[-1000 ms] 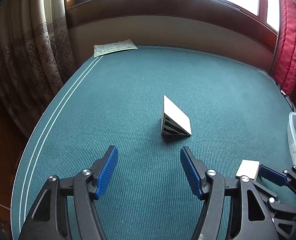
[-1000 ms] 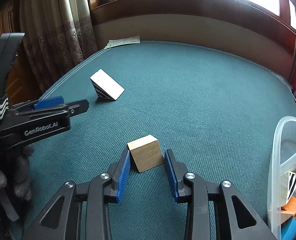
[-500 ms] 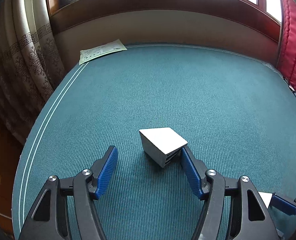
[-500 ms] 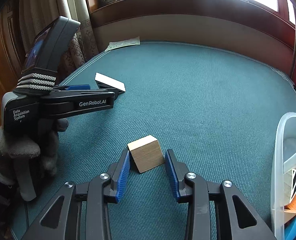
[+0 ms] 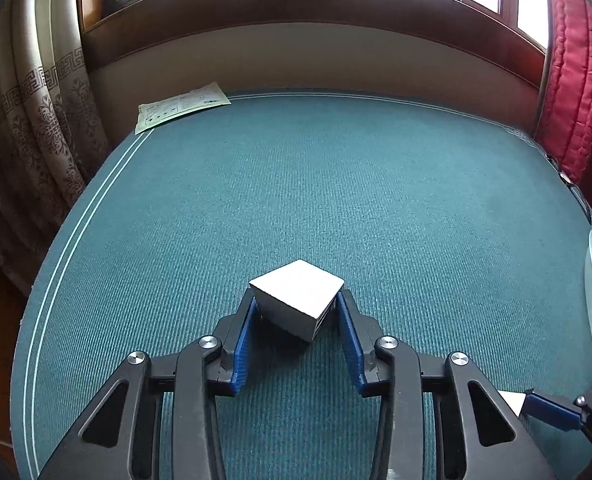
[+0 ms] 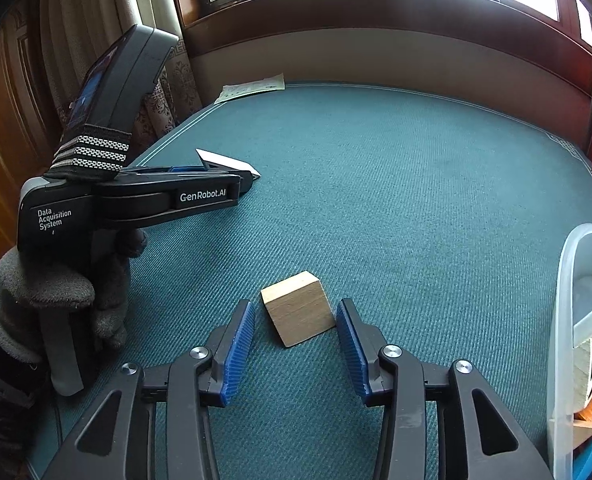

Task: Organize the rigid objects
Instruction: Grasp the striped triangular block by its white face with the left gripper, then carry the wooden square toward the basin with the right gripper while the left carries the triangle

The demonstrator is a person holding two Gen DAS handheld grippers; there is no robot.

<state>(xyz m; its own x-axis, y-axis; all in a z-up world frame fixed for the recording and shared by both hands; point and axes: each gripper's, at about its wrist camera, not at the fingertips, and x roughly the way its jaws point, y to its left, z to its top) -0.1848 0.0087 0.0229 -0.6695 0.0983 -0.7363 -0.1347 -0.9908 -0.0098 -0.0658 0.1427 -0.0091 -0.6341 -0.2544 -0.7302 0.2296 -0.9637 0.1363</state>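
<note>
The desk (image 5: 376, 184), covered in teal cloth, carries all items. A clear plastic bin (image 6: 564, 320) stands at its right edge. The left gripper (image 5: 298, 312) points obliquely down; its fingers (image 5: 242, 340) are closing, both pads pressing the white wedge block (image 5: 296, 292), whose white face tilts up, one corner toward the camera. A gloved hand (image 6: 56, 300) holds this gripper. The right gripper (image 6: 294, 330) points obliquely down; its fingers (image 6: 348, 344) are opening, released around the wooden block (image 6: 298, 308), which rests on the desk, skewed between them. A paper sheet (image 5: 182, 106) lies at the far left corner.
</note>
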